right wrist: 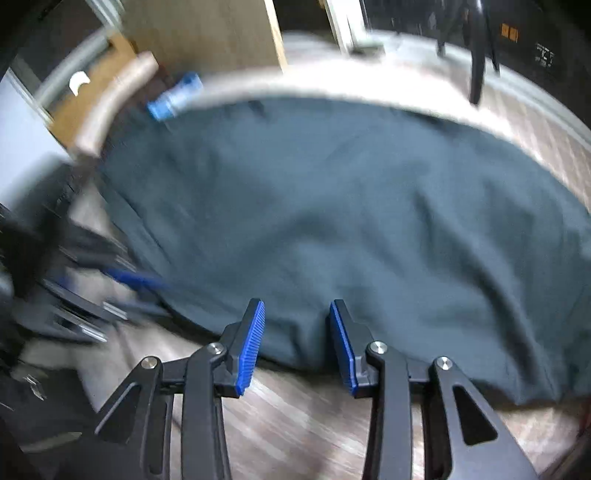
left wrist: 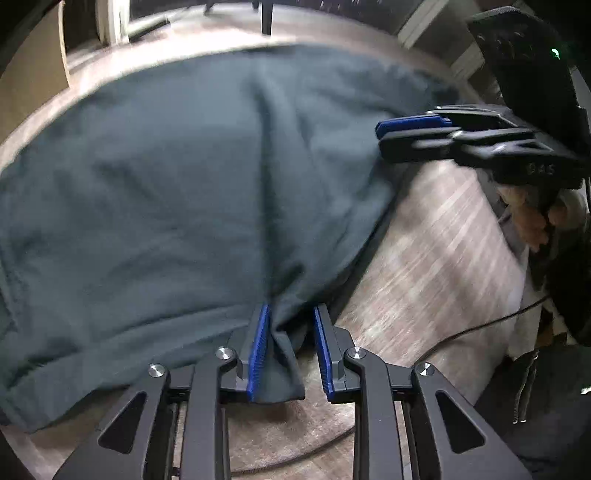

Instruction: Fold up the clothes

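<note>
A dark teal garment (left wrist: 166,177) lies spread over most of the wood-grain table (left wrist: 436,236). A long crease runs down it to my left gripper (left wrist: 290,312). That gripper is open at the near hem, and a bunched fold of the garment lies between its blue pads against the left one. My right gripper (right wrist: 295,306) is open too, its fingers astride the garment (right wrist: 351,206) at its near edge. In the left wrist view the right gripper (left wrist: 382,138) shows side-on at the garment's right edge. Both views are blurred by motion.
A person's hand (left wrist: 532,221) holds the right gripper's handle. A thin cable (left wrist: 480,326) runs across the table's near right. Beyond the far edge are a blue object (right wrist: 173,96), a wooden panel (right wrist: 207,33) and dark chair legs (right wrist: 478,74).
</note>
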The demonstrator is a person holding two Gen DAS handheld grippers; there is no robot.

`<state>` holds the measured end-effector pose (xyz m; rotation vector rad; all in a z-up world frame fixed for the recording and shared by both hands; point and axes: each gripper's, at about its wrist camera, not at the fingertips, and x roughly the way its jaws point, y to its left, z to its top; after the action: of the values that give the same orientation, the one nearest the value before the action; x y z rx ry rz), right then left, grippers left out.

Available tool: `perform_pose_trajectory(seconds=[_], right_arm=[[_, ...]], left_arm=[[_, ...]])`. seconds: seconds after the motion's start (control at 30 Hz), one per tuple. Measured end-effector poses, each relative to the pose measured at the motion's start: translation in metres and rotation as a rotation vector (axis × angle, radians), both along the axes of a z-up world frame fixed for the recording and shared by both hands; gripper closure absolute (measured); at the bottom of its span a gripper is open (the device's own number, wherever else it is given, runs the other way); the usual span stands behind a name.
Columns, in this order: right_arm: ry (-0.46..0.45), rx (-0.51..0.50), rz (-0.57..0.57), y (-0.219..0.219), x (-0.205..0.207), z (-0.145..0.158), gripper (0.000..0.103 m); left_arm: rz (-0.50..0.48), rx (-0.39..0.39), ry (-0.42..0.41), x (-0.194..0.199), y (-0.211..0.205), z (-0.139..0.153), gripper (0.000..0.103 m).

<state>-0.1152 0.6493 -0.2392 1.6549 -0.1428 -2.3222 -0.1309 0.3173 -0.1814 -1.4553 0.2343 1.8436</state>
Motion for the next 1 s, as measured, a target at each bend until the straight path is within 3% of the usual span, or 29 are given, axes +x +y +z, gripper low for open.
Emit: perform_pose_trajectory(seconds=[0.17,0.3,0.4,0.57,0.73,0.87,1.0], right_arm=[[0.010,-0.086,-0.112,0.037,0.019,0.016,0.067],[0.063,-0.287,-0.268,0.071,0.043,0.038,0.064],[0.089,-0.356,-0.410,0.098,0.075,0.048,0.064],[0.144,-0.252,-0.640,0.151,0.148,0.090,0.064],[0.202,-0.042,-0.748,0.232,0.189,0.139,0.064],[0.207,0.041,-0.752,0.309,0.179,0.150,0.064],[0.135,0.065,-0.691,0.372,0.141,0.115,0.064]], left_arm=[[0.034,-0.018,0.018,0.010,-0.014,0.005,0.076],[0.168,-0.066,0.081,0.009,-0.065,0.026,0.076],[0.188,-0.056,0.103,0.008,-0.082,0.034,0.076],[0.039,-0.017,0.128,0.010,-0.047,0.033,0.076],[-0.165,-0.006,0.151,0.027,0.022,0.041,0.075],[-0.286,-0.013,0.191,0.040,0.074,0.054,0.075],[-0.263,-0.066,0.183,0.027,0.103,0.056,0.074]])
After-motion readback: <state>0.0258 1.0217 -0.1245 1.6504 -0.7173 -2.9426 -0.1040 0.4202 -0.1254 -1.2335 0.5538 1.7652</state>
